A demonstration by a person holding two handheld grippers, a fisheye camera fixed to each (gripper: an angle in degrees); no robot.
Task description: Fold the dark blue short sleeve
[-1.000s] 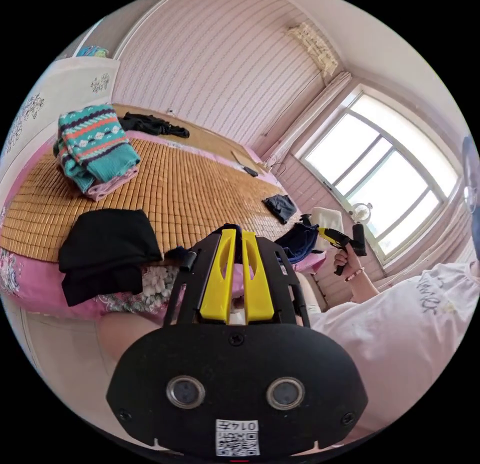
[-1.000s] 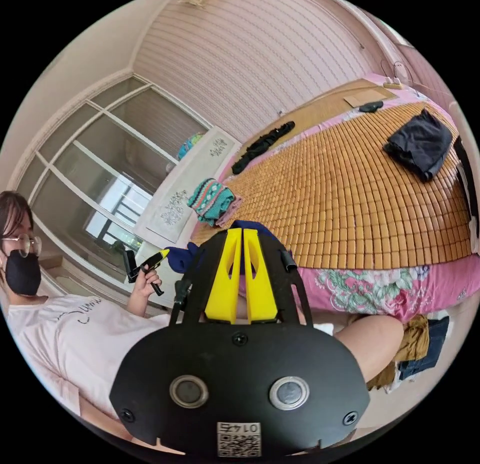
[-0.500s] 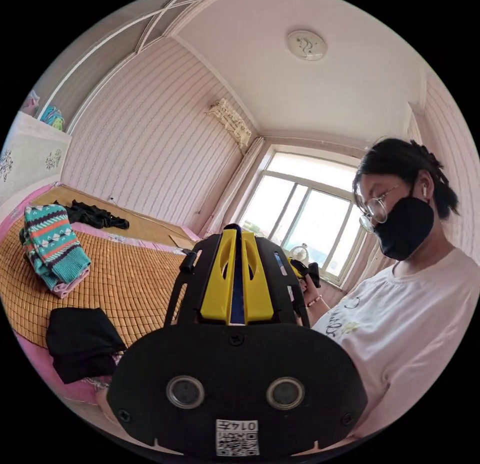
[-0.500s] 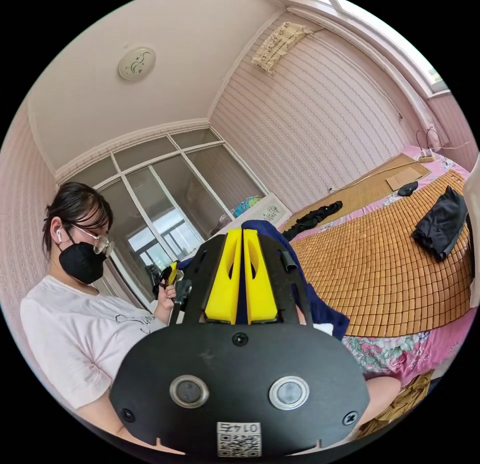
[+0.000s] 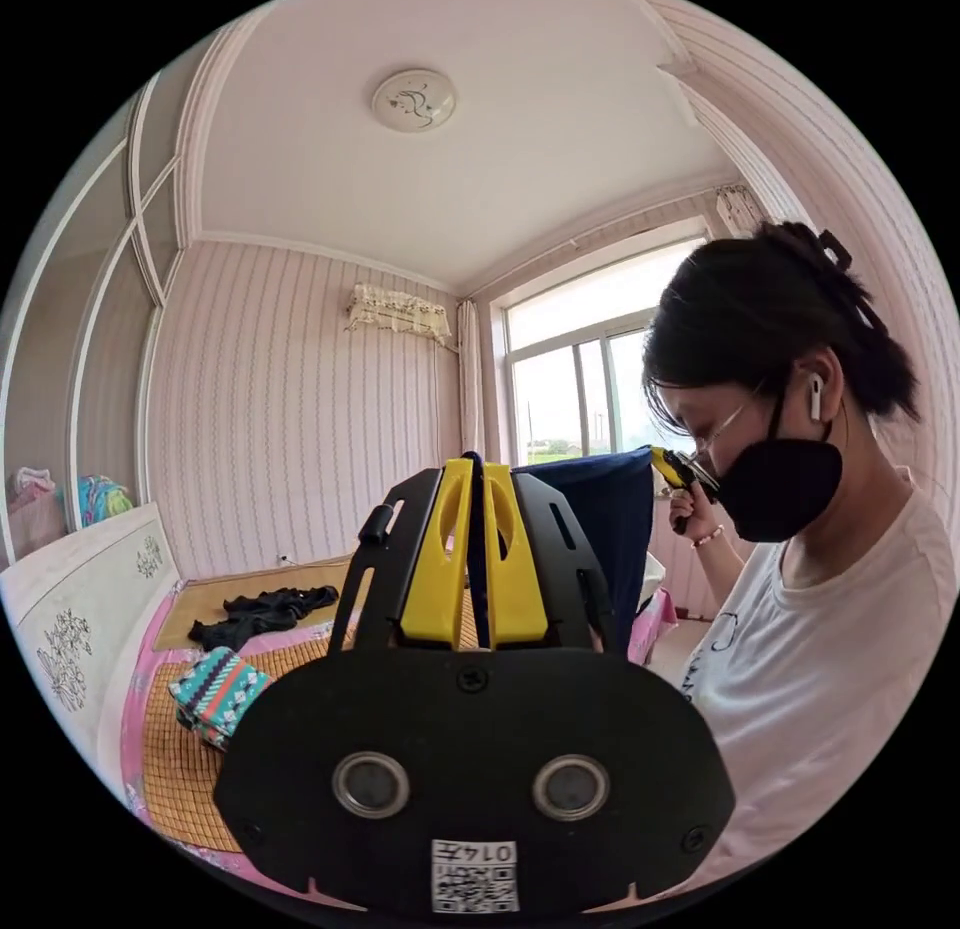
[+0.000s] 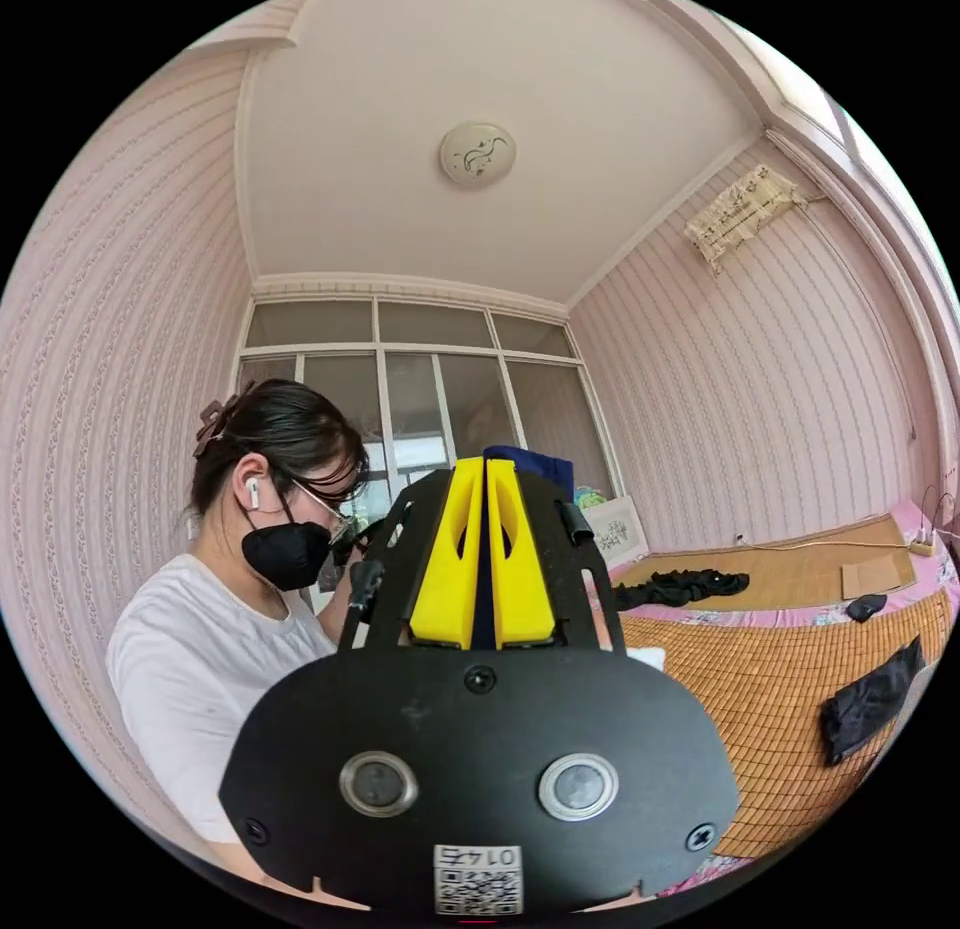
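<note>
High above bed (image 5: 190, 769), dark blue short sleeve (image 5: 610, 529) is held stretched between both tongs; left tongs (image 5: 476, 469) and right tongs (image 6: 484, 469) each pressed together on top hem, probably so cloth is hung flat before folding

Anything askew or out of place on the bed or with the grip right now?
Nothing damaged or spilled. The dark blue short sleeve hangs in the air, pinched by the left gripper and the right gripper. On the bamboo mat, a black garment and a second dark one lie crumpled, unfolded.
</note>
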